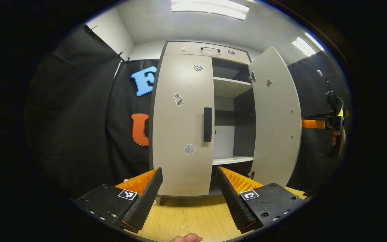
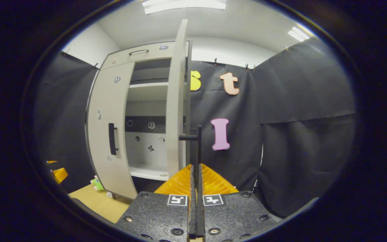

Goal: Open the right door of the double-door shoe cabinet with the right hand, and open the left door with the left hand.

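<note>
1. Shoe cabinet (image 1: 186, 50) stands straight ahead of my left gripper (image 1: 189, 188) on the wooden table (image 1: 186, 218); its right door (image 1: 275, 117) is swung wide open, showing the shelves (image 1: 230, 85) inside; its left door (image 1: 183, 124) is shut flat against the carcass.
2. Left door handle (image 1: 207, 124) is what the coming move turns on; it is a dark bar with its long axis upright, set on the door's inner edge; from my left gripper it lies ahead and above, a little to the right of the line between my fingers, and well apart from them.
3. My left gripper is wide open and holds nothing; my fingers point at the foot of the left door, below the handle.
4. My right gripper (image 2: 195, 188) is closed narrow, both fingers pressed on the thin upright bar of the right door handle (image 2: 198, 148), with the right door's edge (image 2: 176, 101) rising just beyond.
5. In the left gripper view the right gripper (image 1: 328, 123) sits off past the open door's outer side, held by a hand (image 1: 339, 137); so the left one is plainly the nearer to the shut door, as the task asks.
6. I judge the right half done and the left door's opening not yet begun; the next move calls for lifting the left gripper and closing across the upright bar from its two sides.
</note>
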A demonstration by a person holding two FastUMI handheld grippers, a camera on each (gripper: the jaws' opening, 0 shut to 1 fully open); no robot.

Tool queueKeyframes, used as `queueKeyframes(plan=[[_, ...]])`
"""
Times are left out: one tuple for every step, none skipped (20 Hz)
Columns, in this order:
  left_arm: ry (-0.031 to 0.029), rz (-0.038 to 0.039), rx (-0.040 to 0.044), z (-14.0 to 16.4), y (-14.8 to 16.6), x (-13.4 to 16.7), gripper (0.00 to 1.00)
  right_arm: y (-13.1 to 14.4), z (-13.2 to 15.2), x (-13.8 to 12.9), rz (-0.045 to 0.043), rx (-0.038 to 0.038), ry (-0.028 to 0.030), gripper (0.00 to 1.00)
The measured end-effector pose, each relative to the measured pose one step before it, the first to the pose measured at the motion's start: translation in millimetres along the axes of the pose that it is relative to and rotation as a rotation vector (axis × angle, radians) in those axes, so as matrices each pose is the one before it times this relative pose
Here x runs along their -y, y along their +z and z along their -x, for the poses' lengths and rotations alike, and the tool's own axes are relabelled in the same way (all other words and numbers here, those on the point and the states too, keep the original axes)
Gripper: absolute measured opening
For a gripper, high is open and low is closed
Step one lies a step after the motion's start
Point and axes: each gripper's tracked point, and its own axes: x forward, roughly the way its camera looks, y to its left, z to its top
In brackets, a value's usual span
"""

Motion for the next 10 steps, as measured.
queueKeyframes(plan=[[0.00370, 0.00578, 0.00144, 0.85, -1.26, -0.85, 0.95, -6.31, 12.97, -7.32, 0.00977, 0.01466, -0.00175, 0.04], [-0.00559, 0.00960, -0.00381, -0.87, -0.81, 1.01, 0.95, -5.98, 11.65, -9.76, 0.01609, 0.01273, 0.00158, 0.04], [-0.01101, 0.01509, -0.00764, -1.18, -1.44, 2.24, 0.95, -9.35, 9.41, -10.63, 0.01712, 0.00648, -0.00125, 0.04], [-0.01082, 0.01306, -0.00226, -0.61, 0.36, 4.70, 0.95, -8.84, 8.66, -11.99, 0.02982, 0.00411, 0.01936, 0.04], [-0.00986, 0.00692, 0.00280, -0.70, 1.27, 3.50, 0.95, -7.49, 6.50, -13.62, 0.02812, 0.00303, 0.01743, 0.04], [-0.00399, 0.00060, 0.00316, -2.01, 1.79, 1.44, 0.95, -4.65, 6.92, -11.92, 0.02085, 0.00250, 0.01379, 0.10], [-0.00592, -0.00355, 0.00023, -3.20, 0.88, 2.00, 0.95, -3.09, 5.06, -10.36, 0.00220, -0.00104, 0.01631, 0.22], [-0.00533, -0.00406, 0.00464, -5.14, 3.06, 3.18, 0.95, -1.82, 4.18, -7.82, -0.01010, -0.00536, -0.00014, 0.46], [-0.00106, -0.00360, 0.00209, -6.37, 4.36, 1.00, 0.95, -3.22, 4.04, -5.28, -0.00008, -0.00388, 0.00865, 0.63], [-0.00581, -0.00255, 0.00593, -8.30, 5.27, 1.62, 0.95, -0.76, 0.42, -3.09, -0.00543, -0.00447, -0.00110, 0.72]])
